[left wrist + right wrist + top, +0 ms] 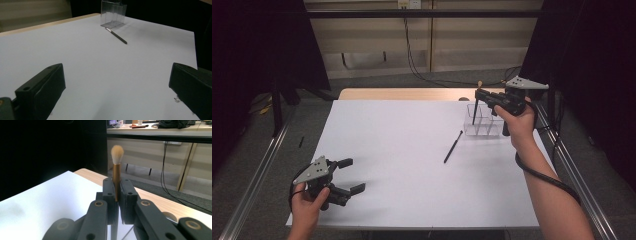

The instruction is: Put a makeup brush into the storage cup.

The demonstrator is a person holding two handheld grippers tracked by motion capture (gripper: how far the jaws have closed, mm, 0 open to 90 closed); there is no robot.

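Right gripper (pixel 479 95) up at the far right of the table, held in the person's right hand (pixel 518 122). Jaws closed narrow on a makeup brush (pixel 116 170), clamped on its golden ferrule. In the right gripper view the brush stands upright between the jaws, pale bristle tuft on top, dark handle running down below them.

From the high view the brush handle slants down from the gripper into the clear organizer box (pixel 483 122), its lower end inside the left-hand compartment (whether the tip rests on the bottom I cannot tell). The box sits on the white table sheet (pixel 402 165), near its far right edge, just in front of the bare wooden strip of the table (pixel 407 93).

A second item, a slim dark pencil-like stick (pixel 453 146), lies flat on the sheet just left of and nearer than the box, apart from it, angled with its far end toward the box. In the left gripper view it lies just in front of the box's near corner.

Left gripper (pixel 354 175) low at the near left corner of the sheet, in the person's left hand (pixel 307 202). Jaws stand wide apart, nothing between them, bare sheet beneath.
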